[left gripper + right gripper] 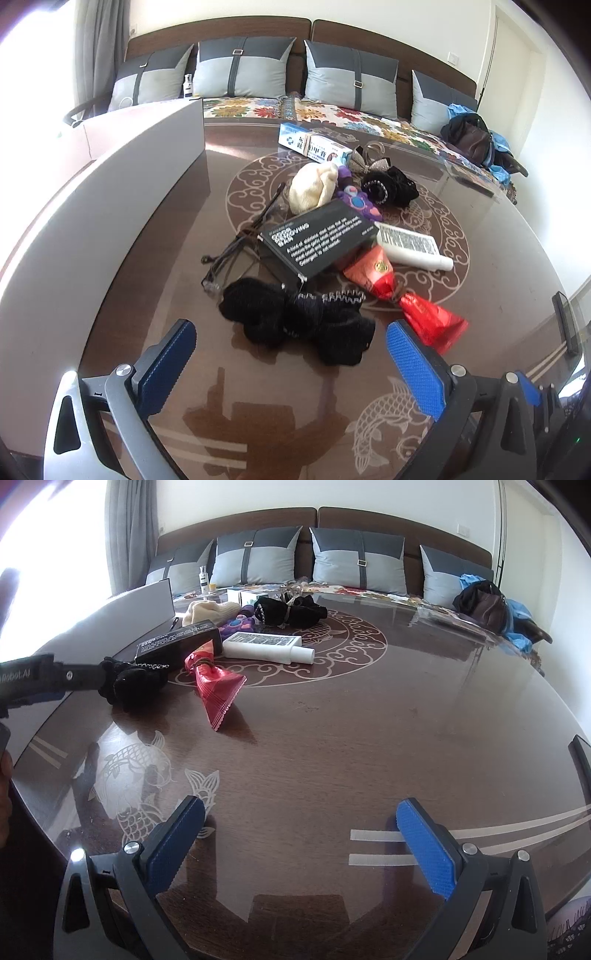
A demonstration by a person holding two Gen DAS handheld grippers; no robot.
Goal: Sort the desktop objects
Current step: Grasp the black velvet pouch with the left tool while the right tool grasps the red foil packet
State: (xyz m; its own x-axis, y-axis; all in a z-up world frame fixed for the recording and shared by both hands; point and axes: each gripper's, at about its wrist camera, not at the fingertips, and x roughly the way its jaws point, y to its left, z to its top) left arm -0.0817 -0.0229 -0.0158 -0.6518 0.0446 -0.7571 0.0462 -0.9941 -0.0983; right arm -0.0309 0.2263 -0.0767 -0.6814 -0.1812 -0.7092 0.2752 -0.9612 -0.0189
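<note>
Left gripper [291, 363] spread wide just short of black scrunchie [295, 321]; right gripper [301, 843] also spread over bare table [369, 738]. Black box [317, 240] mid-table reads "ODOR REMOVING BAR"; left tool's side shows "Robot.AI".

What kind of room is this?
Probably a home living room: a dark wooden sofa with grey cushions and a floral seat cover stands behind a glossy brown table with fish patterns.

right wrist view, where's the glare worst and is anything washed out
Right wrist view: window light blows out the upper left corner, whitening the grey box; the glossy table mirrors the pillows at its far edge. Left wrist view: the same box is evenly lit, the left edge overexposed.
</note>
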